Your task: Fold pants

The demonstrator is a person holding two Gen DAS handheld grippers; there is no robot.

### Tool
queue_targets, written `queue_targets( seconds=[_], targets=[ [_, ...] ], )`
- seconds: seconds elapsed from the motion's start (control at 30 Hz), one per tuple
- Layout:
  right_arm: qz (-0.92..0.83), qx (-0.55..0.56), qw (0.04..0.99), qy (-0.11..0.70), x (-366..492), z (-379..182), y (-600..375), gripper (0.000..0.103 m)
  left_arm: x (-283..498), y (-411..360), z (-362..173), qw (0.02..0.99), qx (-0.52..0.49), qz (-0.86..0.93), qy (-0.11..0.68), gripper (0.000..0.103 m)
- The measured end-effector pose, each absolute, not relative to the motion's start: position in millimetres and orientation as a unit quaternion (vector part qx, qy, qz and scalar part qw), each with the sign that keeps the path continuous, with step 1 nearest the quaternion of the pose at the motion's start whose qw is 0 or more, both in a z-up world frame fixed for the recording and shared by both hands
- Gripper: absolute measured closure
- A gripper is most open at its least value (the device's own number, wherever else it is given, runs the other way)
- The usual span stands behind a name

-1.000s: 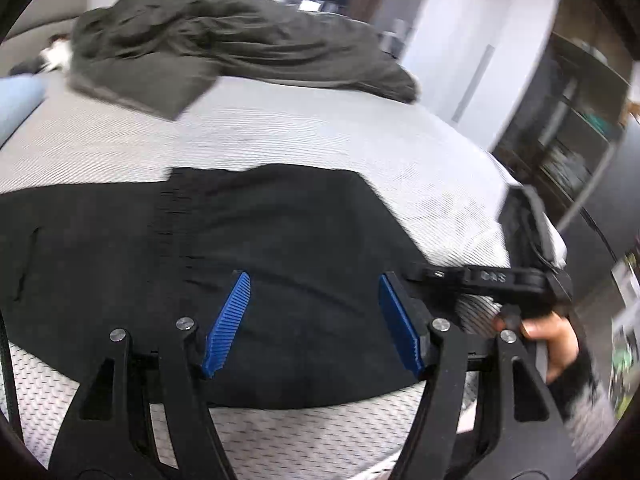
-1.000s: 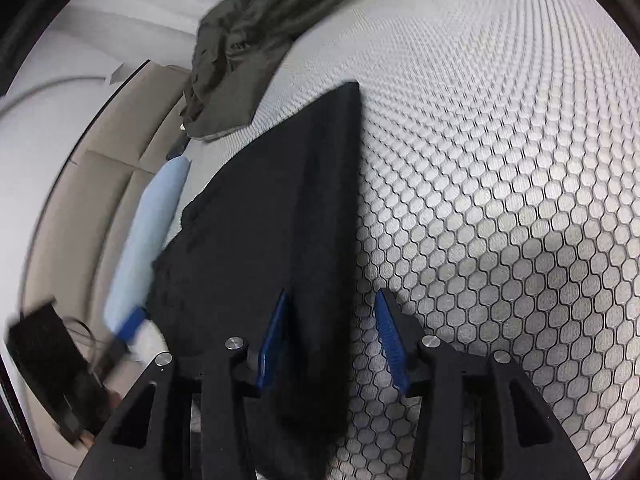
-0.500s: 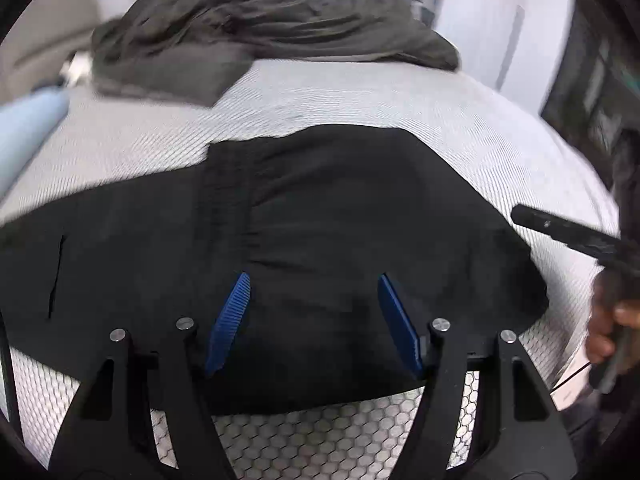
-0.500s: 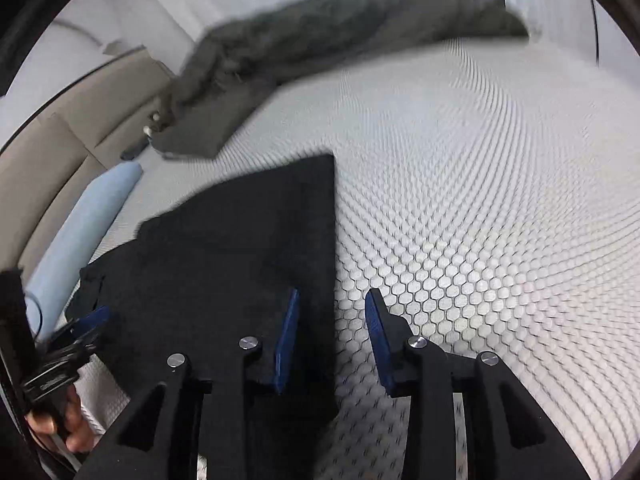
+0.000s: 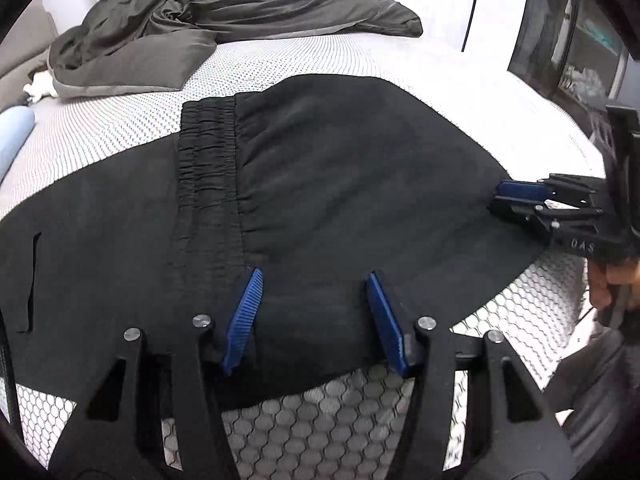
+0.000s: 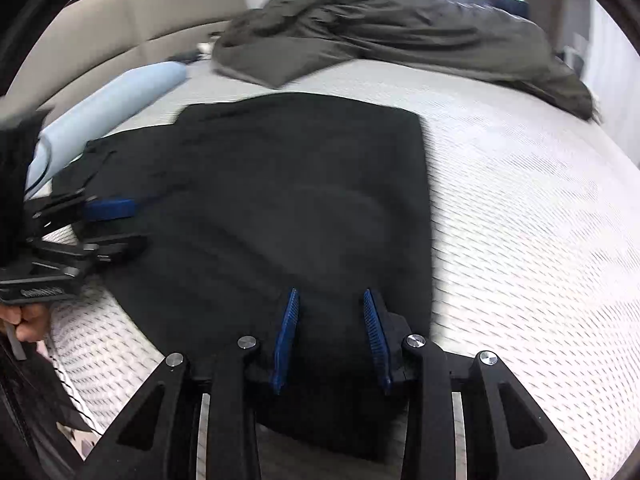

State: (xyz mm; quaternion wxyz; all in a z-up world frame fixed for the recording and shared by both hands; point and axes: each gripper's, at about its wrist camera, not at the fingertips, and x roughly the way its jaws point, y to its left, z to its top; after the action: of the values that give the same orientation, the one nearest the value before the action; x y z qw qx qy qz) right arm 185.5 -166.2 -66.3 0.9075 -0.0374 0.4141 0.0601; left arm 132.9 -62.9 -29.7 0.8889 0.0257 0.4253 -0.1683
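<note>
Black pants [image 5: 340, 184] lie flat at the bed's [image 5: 460, 76] near edge; left gripper [image 5: 316, 312] and right gripper [image 6: 330, 336] jaws have been closing (both still parted, pinching nothing)

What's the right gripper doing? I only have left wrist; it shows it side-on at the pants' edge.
Observer: Right wrist view: the right gripper has its jaws apart, just been closing; the black pants lie between the pads, not pinched.
Operator: Left gripper from that side?
Observer: The left gripper is side-on, fingers stacked, over the pants' opposite edge; jaws just been closing, fabric between them, no pinch visible.
Operator: Anything left of the pants?
Observer: A light-blue bolster lies full-length along a beige headboard.
</note>
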Motion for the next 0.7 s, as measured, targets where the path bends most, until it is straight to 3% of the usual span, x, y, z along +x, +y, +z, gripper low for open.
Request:
queue_targets(
  seconds=[0.2,0.37,0.6,0.7],
  targets=[
    [0.087,0.012,0.916,0.392,185,-44,-163,0.069,151,-50,0,0.901,-0.048,-0.157,0.402,0.050],
    [0.115,0.015,0.903,0.414,227,-54,-131,0.068,192,-61,-28,0.887,-0.032,-0.143,0.439,0.052],
    [0.005,-0.125,0.900,0.418,201,-58,-156,0.068,178,-57,-32,0.890,-0.008,-0.158,0.428,0.053],
    [-0.004,-0.073,0.904,0.421,193,-52,-182,0.066,178,-61,-25,0.892,-0.002,-0.135,0.431,0.053]
  ],
)
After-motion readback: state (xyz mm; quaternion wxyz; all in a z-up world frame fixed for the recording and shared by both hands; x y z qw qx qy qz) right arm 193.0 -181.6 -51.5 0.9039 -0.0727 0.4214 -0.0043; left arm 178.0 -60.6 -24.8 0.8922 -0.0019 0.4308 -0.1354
